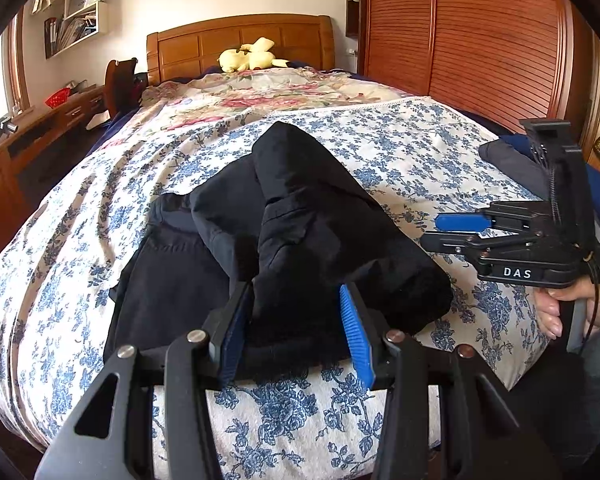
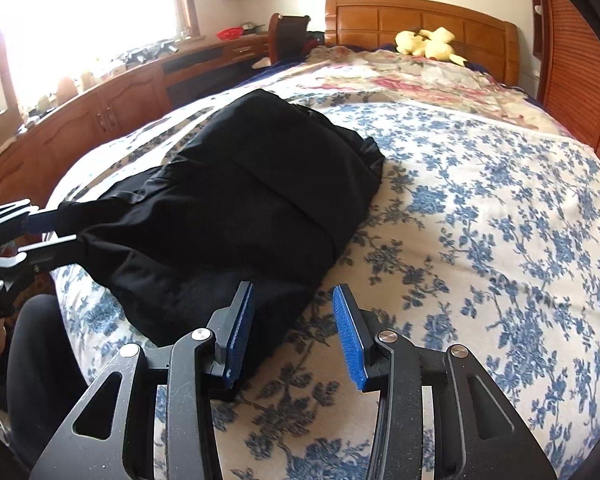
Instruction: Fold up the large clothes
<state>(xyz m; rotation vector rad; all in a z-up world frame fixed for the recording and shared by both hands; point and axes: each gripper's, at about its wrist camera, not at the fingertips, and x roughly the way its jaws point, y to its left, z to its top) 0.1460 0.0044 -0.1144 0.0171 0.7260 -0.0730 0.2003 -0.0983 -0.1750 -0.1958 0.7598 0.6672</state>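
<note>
Floral bedspread (image 2: 480,220) under black garment (image 2: 236,200), left gripper (image 1: 296,320).

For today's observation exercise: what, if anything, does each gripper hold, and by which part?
The left gripper holds the black garment by its near edge, bunched between the fingers. The right gripper is open and holds nothing.

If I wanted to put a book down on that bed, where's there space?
The widest bare stretch is blue-flowered bedspread between the black garment and the slatted wooden wardrobe. The near edge is crowded: left gripper around the cloth, right gripper beside it.
</note>
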